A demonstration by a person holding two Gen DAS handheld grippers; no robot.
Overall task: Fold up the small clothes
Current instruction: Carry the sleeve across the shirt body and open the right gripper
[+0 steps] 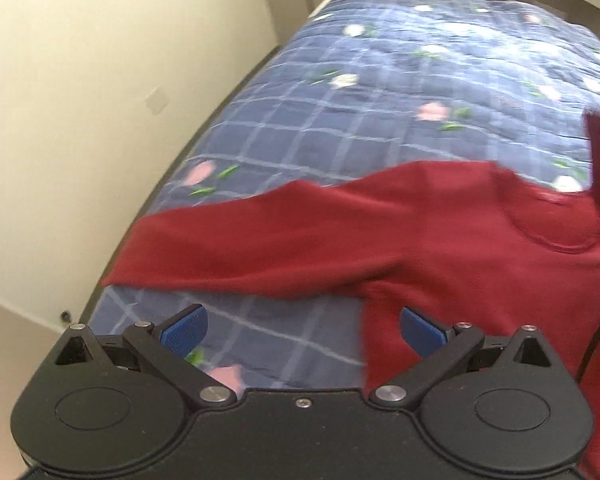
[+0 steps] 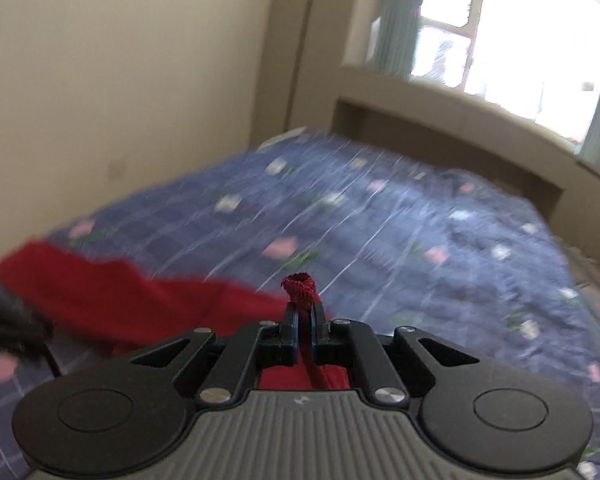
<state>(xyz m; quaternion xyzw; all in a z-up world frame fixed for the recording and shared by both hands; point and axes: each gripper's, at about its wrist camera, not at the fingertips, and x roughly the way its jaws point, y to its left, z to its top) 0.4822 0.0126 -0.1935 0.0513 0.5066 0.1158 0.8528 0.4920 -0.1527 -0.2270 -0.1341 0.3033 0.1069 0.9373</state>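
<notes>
Blue checked quilt (image 1: 340, 92) covers the bed beside a cream wall (image 1: 80, 100). Left gripper (image 1: 304, 330) hangs released over the quilt, the red garment (image 1: 380, 232) just ahead. Right gripper (image 2: 305, 320) is clenched on a bunched garment edge (image 2: 300, 286).

Daylight from window (image 2: 512, 28), v. bright, glare washes it out. Room lit soft, shadows faint. Bed cover (image 2: 380, 240) smeared w/ motion blur both views. Fisheye bends edges, corners dark.
</notes>
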